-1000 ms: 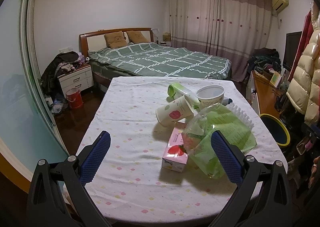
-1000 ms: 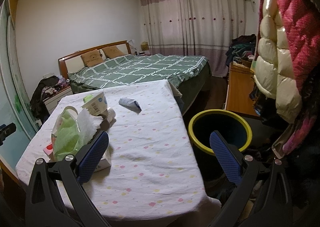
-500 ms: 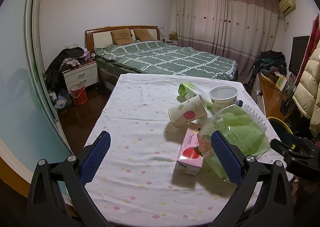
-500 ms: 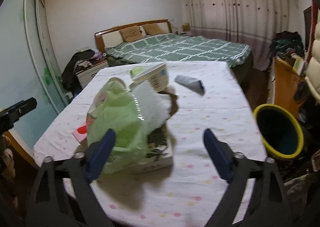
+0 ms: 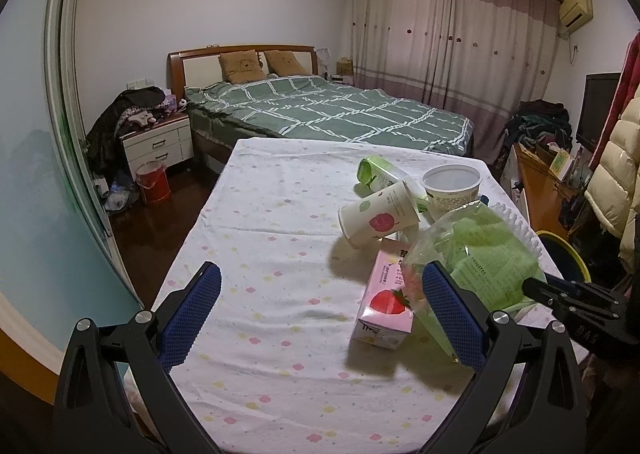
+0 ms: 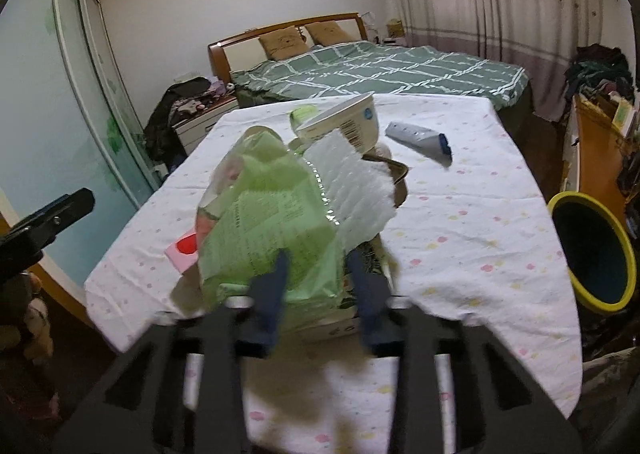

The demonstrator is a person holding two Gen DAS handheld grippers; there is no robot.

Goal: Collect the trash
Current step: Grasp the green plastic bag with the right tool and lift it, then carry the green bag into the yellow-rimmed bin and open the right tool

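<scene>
between the blue-padded fingers of the right gripper sits the lower edge of a crinkled, clear green plastic bag; the jaws are drawn in narrow around it, but the view is blurred and i cannot tell whether the pads actually press on the plastic. from the left wrist view the same bag stands at the table's right edge with the right gripper's black finger reaching in against it. the left gripper is spread wide with nothing between its textured blue pads, hovering over the near part of the table covered in a white cloth with pastel flowers.

just beside the bag lies a pink strawberry milk carton, its end partly behind the plastic. further along are a tipped paper cup with a red leaf print, a green-and-white carton lying on its side and an upright white plastic tub, all close together. in the right wrist view a white and blue tube lies apart on the cloth, and a dark bin with a yellow rim stands off the table's right side. beyond the table is a bed with a green checked quilt.
</scene>
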